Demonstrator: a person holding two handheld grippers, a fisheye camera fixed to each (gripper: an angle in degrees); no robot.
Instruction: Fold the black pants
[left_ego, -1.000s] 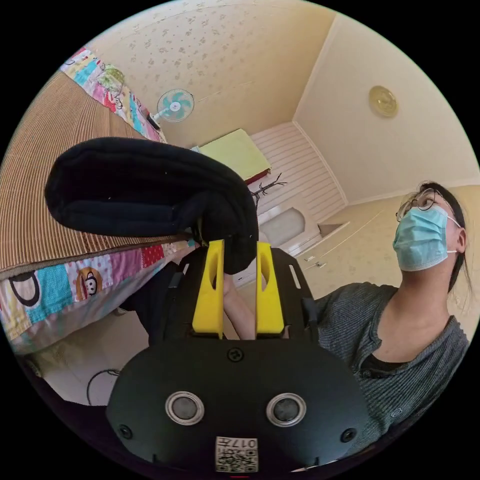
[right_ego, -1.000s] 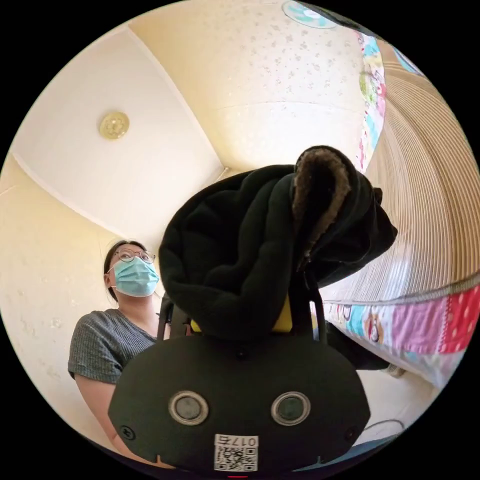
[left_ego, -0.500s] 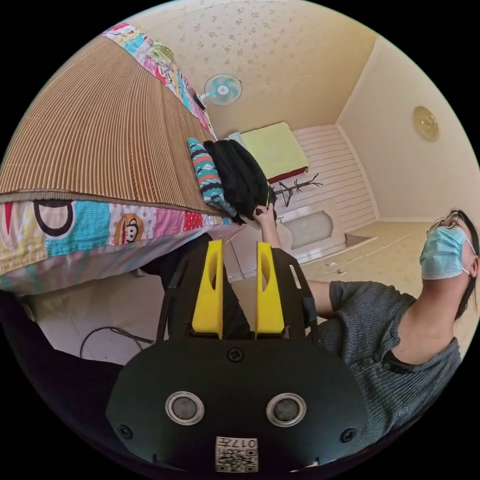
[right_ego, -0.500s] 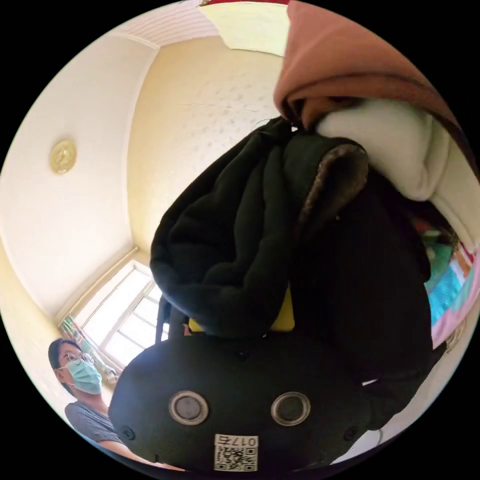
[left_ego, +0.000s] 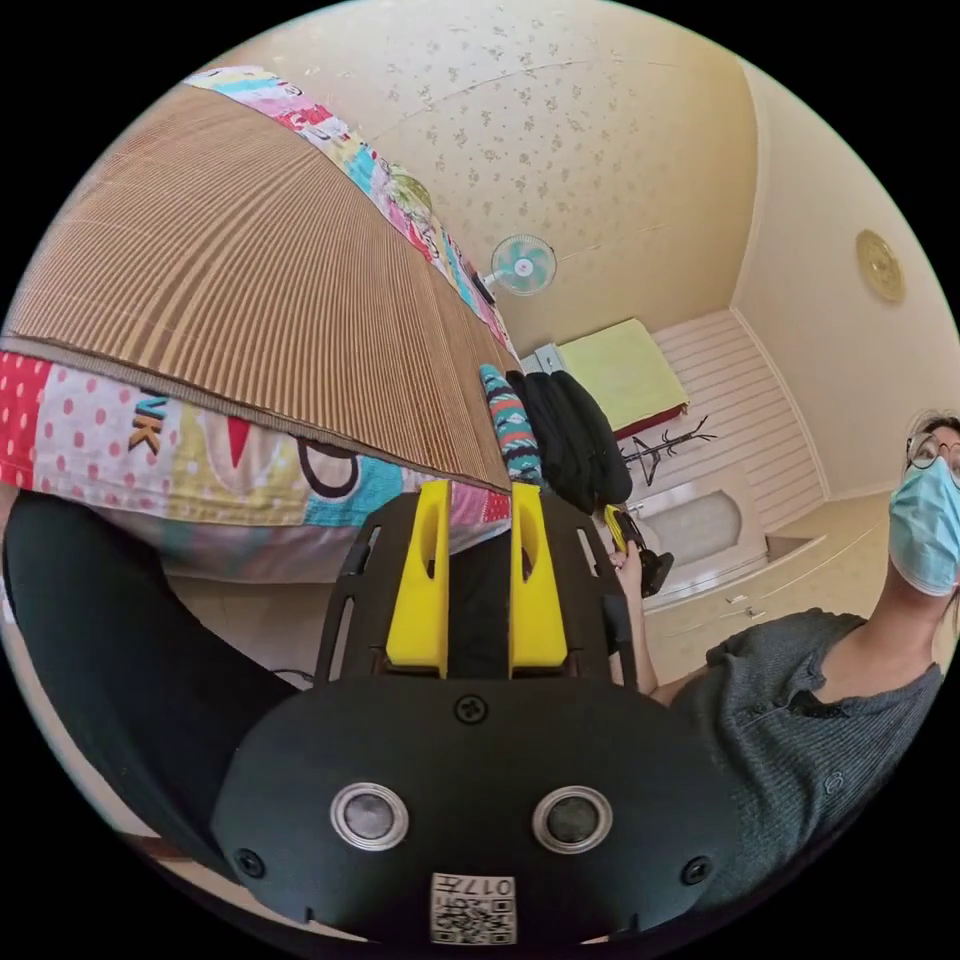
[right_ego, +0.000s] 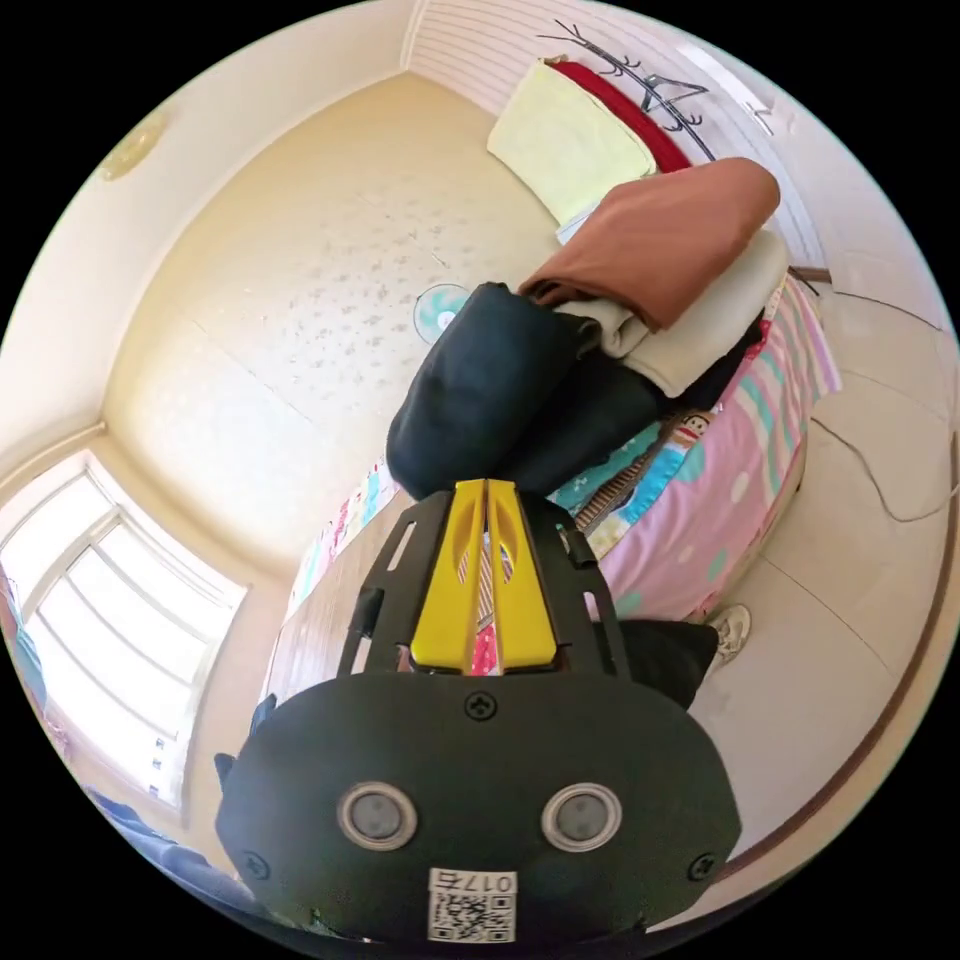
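Let go of the pants (right_ego: 470, 400), now stacked mid-frame on the bed (right_ego: 720, 470). Right gripper (right_ego: 486, 490) pressed together, empty; left gripper (left_ego: 478, 495) spread, empty.

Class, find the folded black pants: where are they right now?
In the right gripper view the black pants lie folded at the bed's edge beside the brown and cream clothes stack, just beyond the right gripper.

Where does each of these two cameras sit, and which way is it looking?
Left gripper view: rides behind the left tool, low beside the bed, looking up along it toward the folded black pants; the person's sleeve shows.
Right gripper view: rides behind the right tool, facing the black pants and the clothes pile.
Shared: bed, pants, wall fan.
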